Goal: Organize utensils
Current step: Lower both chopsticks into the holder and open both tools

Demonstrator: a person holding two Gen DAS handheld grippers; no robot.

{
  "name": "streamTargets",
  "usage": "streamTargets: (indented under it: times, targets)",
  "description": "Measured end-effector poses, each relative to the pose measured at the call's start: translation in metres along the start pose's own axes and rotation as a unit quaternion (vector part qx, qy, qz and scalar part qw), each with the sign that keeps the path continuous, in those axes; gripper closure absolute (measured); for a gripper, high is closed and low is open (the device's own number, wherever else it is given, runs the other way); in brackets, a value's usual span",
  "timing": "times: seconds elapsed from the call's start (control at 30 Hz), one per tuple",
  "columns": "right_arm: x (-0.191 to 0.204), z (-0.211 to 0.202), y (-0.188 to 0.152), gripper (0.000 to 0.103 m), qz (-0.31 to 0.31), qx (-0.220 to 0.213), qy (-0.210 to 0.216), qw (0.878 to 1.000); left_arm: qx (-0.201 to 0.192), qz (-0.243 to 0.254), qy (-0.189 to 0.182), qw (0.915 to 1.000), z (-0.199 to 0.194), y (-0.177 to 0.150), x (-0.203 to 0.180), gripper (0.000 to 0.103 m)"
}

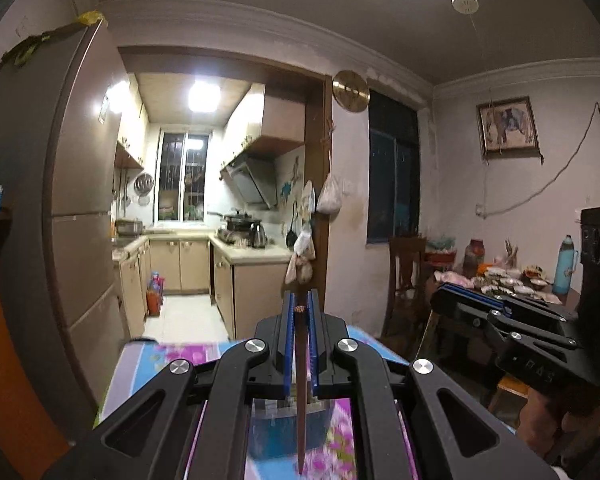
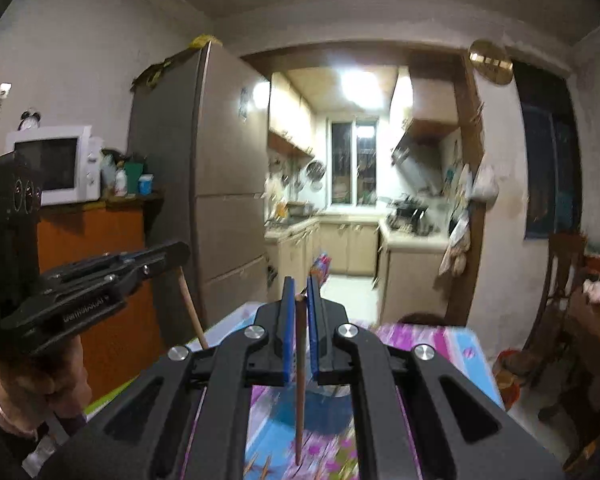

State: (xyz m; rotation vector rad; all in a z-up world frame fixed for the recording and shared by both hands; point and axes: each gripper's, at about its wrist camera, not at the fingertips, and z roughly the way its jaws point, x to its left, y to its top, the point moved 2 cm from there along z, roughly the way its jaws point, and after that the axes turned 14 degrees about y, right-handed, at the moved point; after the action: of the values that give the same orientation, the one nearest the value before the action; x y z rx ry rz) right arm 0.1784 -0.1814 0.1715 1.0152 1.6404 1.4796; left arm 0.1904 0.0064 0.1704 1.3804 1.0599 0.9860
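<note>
Holding level above the table [image 1: 172, 354], both grippers are clamped, each on a single chopstick.

Left gripper [image 1: 300, 300]: blue pads pressed together on a dark brown chopstick [image 1: 301, 380]. The stick hangs down between the fingers, its patterned top end just at the fingertips, its point below over the blurred tablecloth. From the right wrist view the same gripper [image 2: 180, 252] shows at the left edge, held by a hand [image 2: 32, 392], with its stick slanting down from the jaws.

Right gripper [image 2: 301, 290]: pads closed on a lighter wooden chopstick [image 2: 299, 380], top end at the fingertips, shaft hanging near vertical over the table. In the left wrist view this gripper [image 1: 440, 292] sits at the right, pointing left.

Under both grippers: floral purple-and-blue tablecloth [image 2: 440, 340], smeared by motion. A dark blue shape [image 2: 324, 408] lies beneath the sticks; too blurred to name. More pale stick tips [image 2: 260, 466] show at the lower edge of the right wrist view.

Beyond: fridge [image 2: 220, 180], kitchen doorway, microwave [image 2: 56, 164] on an orange cabinet.
</note>
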Motion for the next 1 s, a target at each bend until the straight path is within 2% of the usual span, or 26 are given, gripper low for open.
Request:
streamTargets:
  times: [0.17,0.37,0.57,0.8,1.0]
  targets:
    - [-0.034,0.030,0.029,0.098,0.017,-0.026,-0.017,0.999,-0.018,-0.010,0.022,0.9995,0.051,0.028,-0.005,0.095]
    - [-0.070,0.068,0.032,0.098,0.051,-0.040,-0.027,0.998,-0.006,-0.017,0.043,0.9989,0.100,0.016,-0.001,0.095]
    - [-0.091,0.106,-0.003,0.098,0.084,-0.017,-0.036,0.996,0.030,-0.018,0.053,0.9980,0.140,-0.023,0.003,0.095]
    - [-0.110,0.144,-0.062,0.098,0.141,0.048,-0.033,0.988,0.081,-0.008,0.064,0.9947,0.169,-0.074,0.005,0.095]
    - [-0.113,0.150,-0.085,0.097,0.158,0.084,-0.040,0.983,0.100,-0.001,0.077,0.9921,0.177,-0.092,0.007,0.095]
